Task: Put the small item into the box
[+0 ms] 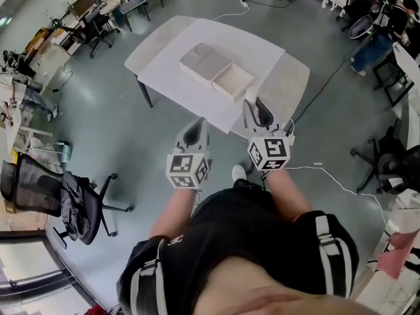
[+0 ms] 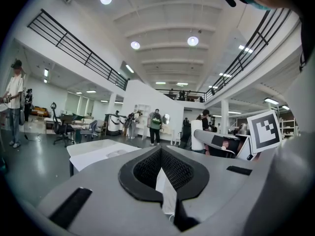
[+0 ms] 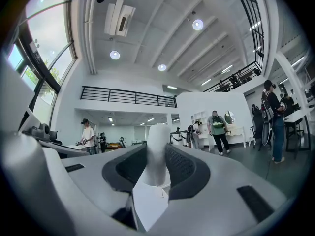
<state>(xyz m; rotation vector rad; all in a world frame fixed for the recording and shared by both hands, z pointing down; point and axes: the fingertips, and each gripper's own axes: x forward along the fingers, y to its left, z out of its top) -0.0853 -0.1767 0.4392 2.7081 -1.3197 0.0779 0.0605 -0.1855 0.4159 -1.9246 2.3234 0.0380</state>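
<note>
A pale open box (image 1: pixel 233 81) lies on the white table (image 1: pixel 164 44), its lid part (image 1: pixel 205 63) beside it. I stand a step back from the table, both grippers held at waist height short of its near edge. My right gripper (image 1: pixel 254 107) is shut on a small white cylindrical item (image 1: pixel 251 96), which stands upright between the jaws (image 3: pixel 156 151). The left gripper (image 1: pixel 195 131) is shut with nothing held; its jaws meet at the tip (image 2: pixel 160 150). The left gripper view shows the table (image 2: pixel 98 149) ahead and the white item (image 2: pixel 197 134) off to the right.
A black office chair (image 1: pixel 72 195) stands at the left and more chairs (image 1: pixel 387 163) at the right. A white cable (image 1: pixel 341 182) runs over the grey floor. Cluttered desks (image 1: pixel 46 51) line the far left. People stand far off (image 3: pixel 216 129).
</note>
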